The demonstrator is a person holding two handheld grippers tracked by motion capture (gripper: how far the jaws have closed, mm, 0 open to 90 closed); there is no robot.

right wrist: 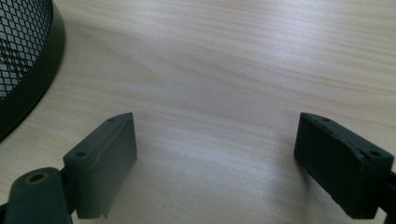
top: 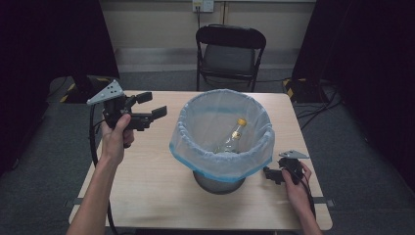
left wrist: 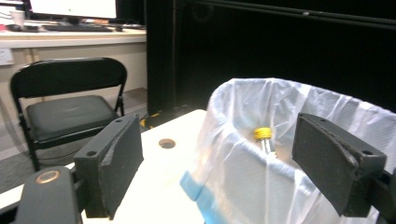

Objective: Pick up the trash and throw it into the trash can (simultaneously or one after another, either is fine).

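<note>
Inside the lined bin [top: 221, 147] lies a bottle [top: 234, 137]; both grippers gape, empty.

Bare forearms are seen, with no sleeves worn. The left gripper [top: 149, 105] is built of black parts, topped by a grey three-cornered plate pierced with small holes, and a black cable is trailed from it. The right gripper [top: 270, 175] is fitted alike. Screw holes are sunk into each blocky black jaw.

Pale matt wood table [top: 147, 181]; black mesh bin [right wrist: 18, 51]; translucent plastic liner [top: 205, 122].
</note>
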